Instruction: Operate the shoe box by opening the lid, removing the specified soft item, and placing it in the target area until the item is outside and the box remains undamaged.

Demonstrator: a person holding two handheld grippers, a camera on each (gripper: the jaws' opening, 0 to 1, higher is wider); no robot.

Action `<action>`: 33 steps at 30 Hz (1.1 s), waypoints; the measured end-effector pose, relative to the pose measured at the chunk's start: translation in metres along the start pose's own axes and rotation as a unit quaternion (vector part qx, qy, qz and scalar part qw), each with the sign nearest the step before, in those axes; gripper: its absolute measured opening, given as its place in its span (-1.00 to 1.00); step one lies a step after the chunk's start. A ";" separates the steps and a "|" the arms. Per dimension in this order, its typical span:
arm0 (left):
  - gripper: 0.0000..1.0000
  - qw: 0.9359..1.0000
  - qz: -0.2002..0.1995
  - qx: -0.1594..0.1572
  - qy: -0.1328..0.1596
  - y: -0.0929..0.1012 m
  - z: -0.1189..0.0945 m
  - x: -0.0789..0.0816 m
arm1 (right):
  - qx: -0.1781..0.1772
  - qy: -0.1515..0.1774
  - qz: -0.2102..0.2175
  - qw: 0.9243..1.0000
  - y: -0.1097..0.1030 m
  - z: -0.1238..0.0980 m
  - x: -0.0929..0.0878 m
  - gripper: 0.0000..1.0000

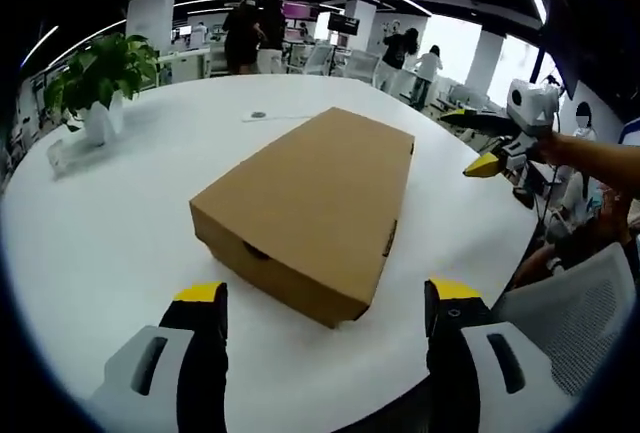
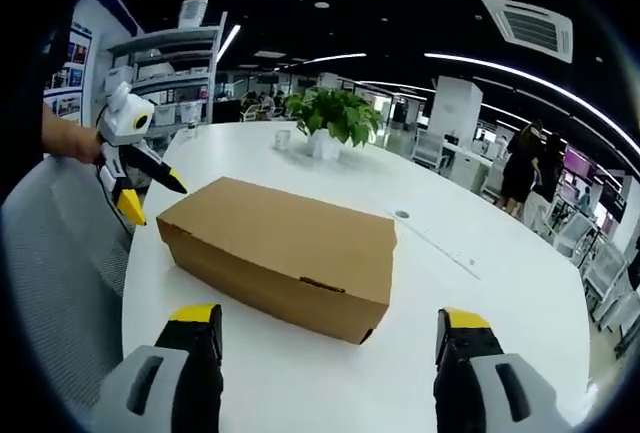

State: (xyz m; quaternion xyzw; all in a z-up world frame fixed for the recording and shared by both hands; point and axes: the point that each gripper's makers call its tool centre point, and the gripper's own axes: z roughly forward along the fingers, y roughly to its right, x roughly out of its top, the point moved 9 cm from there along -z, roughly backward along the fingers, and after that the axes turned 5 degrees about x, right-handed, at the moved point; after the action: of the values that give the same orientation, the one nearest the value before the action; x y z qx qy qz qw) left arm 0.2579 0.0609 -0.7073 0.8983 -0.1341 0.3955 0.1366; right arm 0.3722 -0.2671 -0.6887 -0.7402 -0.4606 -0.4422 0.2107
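Nearest to us in the left gripper view are the two yellow-tipped jaws of the left gripper (image 1: 326, 298), standing well apart with nothing between them, low over the near edge of the table (image 1: 110, 243). In the right gripper view the right gripper (image 2: 327, 321) shows the same: two jaws spread wide and empty. We count one shoe box (image 1: 310, 203), plain brown cardboard, lying flat near the middle of the round white table with its lid closed; in the right gripper view it lies just ahead of the jaws and a narrow slot shows in its long side. Whatever it holds is hidden from us. Each gripper also appears in the other's view: the right gripper at the right edge of the left gripper view, held by a hand beyond the box's far corner with its jaws parted, and the left gripper at the left edge of the right gripper view, off the box's far end and apart from it. We count one potted plant (image 2: 333, 116) in a white pot on the far side of the table, and one small round object (image 1: 258, 114) lying flat on the tabletop beyond the box, too small for us to identify. One grey mesh chair (image 2: 60, 253) stands against the table edge. The room is an open office with long ceiling lights, white columns, shelving and several people standing in the background.
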 end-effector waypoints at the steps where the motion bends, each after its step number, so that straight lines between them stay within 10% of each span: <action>1: 0.67 1.000 -0.002 0.000 -0.005 0.000 0.002 -0.001 | 0.003 -0.001 0.000 1.000 0.001 0.003 0.000 0.75; 33: 0.24 0.999 0.032 -0.008 -0.002 -0.008 0.024 0.005 | 0.051 -0.034 -0.001 0.998 0.020 0.064 -0.004 0.29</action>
State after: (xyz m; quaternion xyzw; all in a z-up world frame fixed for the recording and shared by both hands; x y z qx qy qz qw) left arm 0.2802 0.0589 -0.7207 0.8932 -0.1659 0.3970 0.1304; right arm 0.4186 -0.2326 -0.7237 -0.7425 -0.4903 -0.3933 0.2317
